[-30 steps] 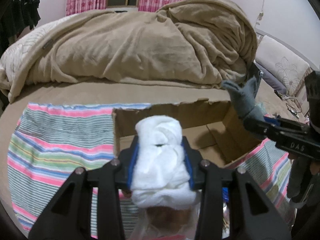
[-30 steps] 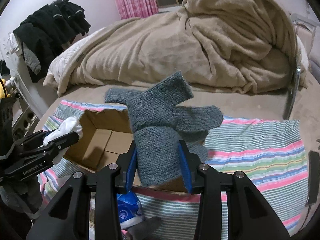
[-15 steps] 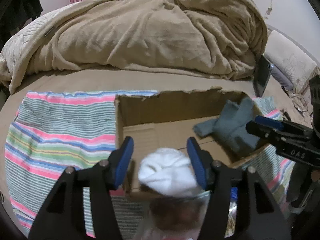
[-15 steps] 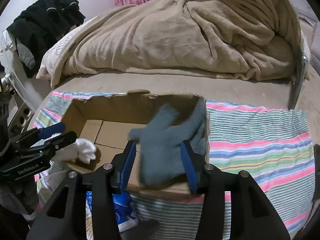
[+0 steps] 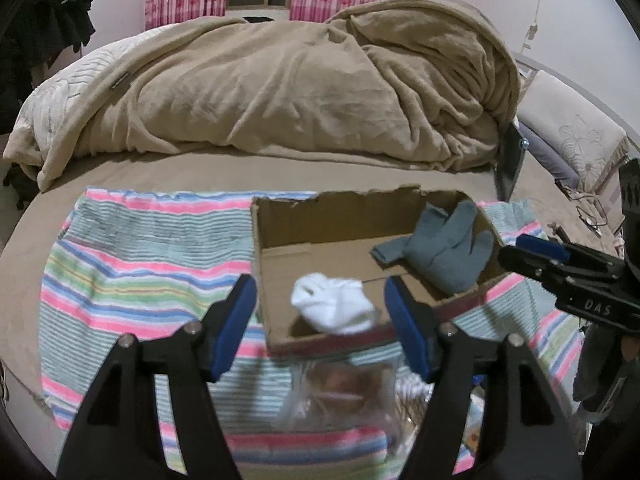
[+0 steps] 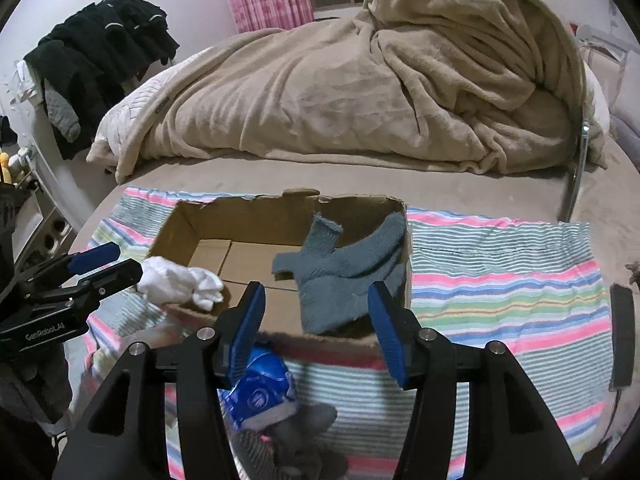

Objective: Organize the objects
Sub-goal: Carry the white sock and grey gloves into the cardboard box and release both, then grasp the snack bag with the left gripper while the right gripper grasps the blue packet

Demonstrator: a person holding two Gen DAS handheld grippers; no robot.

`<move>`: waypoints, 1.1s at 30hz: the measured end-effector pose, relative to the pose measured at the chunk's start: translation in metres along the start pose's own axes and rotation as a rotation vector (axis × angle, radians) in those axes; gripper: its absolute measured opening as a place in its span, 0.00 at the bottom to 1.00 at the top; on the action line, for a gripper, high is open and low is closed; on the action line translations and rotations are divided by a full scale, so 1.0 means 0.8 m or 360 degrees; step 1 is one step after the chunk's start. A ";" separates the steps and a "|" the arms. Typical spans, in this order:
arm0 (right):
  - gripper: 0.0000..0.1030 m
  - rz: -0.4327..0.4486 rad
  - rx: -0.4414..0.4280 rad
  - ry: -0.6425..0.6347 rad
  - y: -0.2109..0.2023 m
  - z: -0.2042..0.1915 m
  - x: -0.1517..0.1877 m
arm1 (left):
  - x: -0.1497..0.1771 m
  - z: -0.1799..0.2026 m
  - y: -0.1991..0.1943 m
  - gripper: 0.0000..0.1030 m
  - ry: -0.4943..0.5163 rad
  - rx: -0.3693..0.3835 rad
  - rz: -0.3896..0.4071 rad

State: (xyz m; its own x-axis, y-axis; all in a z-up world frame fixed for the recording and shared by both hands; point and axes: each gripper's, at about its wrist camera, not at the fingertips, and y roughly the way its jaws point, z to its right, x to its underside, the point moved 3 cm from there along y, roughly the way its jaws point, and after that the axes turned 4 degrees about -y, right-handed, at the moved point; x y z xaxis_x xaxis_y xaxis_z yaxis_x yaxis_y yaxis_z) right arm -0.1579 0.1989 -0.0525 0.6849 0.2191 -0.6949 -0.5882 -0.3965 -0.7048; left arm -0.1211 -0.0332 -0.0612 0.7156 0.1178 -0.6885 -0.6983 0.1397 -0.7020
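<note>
An open cardboard box (image 5: 280, 236) (image 6: 240, 216) sits on a striped cloth on the bed. A white sock bundle (image 5: 334, 308) (image 6: 180, 284) lies in the box at its near left corner. A grey-blue knitted sock pair (image 5: 440, 248) (image 6: 344, 276) lies against the box's right wall. My left gripper (image 5: 322, 320) is open and empty, just in front of the white bundle. My right gripper (image 6: 316, 320) is open and empty, just in front of the grey socks.
A striped cloth (image 5: 140, 260) (image 6: 500, 272) covers the bed front. A heaped tan blanket (image 5: 300, 92) fills the back. A clear plastic bag (image 5: 340, 392) and a blue packet (image 6: 260, 392) lie before the box. Dark clothes (image 6: 100, 52) hang at left.
Both grippers opened wide and pulled back. The white bundle and the grey socks dropped into the box and now lie there free.
</note>
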 end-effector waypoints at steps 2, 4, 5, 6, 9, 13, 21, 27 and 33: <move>0.55 0.0007 0.0001 -0.0001 -0.009 -0.003 0.003 | 0.005 0.000 -0.008 0.66 -0.0004 0.0004 0.0002; 0.55 0.0012 0.0002 -0.0004 -0.016 -0.005 0.008 | 0.011 0.000 -0.014 0.66 -0.0011 0.0006 -0.0001; 0.55 0.0012 0.0001 -0.0006 -0.020 -0.007 0.011 | 0.014 0.000 -0.017 0.66 -0.0014 0.0007 -0.0004; 0.55 0.0012 0.0001 -0.0008 -0.023 -0.009 0.013 | 0.017 -0.001 -0.020 0.66 -0.0018 0.0008 -0.0008; 0.55 0.0009 -0.0002 -0.0018 -0.031 -0.015 0.021 | 0.029 -0.002 -0.027 0.66 -0.0022 0.0007 -0.0021; 0.55 -0.0006 -0.0017 -0.0027 -0.036 -0.022 0.032 | 0.045 -0.004 -0.032 0.67 -0.0033 0.0005 -0.0050; 0.55 -0.0064 -0.0048 -0.0020 -0.034 -0.034 0.060 | 0.076 -0.006 -0.027 0.74 -0.0077 0.0019 -0.0132; 0.55 -0.0107 -0.0071 -0.0009 -0.025 -0.033 0.072 | 0.091 -0.002 -0.015 0.81 -0.0092 0.0060 -0.0191; 0.55 -0.0127 -0.0098 -0.0021 -0.017 -0.035 0.076 | 0.096 -0.004 0.003 0.83 -0.0138 0.0055 -0.0242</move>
State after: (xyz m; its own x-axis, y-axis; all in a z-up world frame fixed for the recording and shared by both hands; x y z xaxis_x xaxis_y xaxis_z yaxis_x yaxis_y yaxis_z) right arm -0.0960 0.1926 -0.0808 0.7227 0.2639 -0.6388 -0.5040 -0.4312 -0.7484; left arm -0.0674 -0.0270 -0.1164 0.8126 0.1766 -0.5554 -0.5820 0.1957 -0.7893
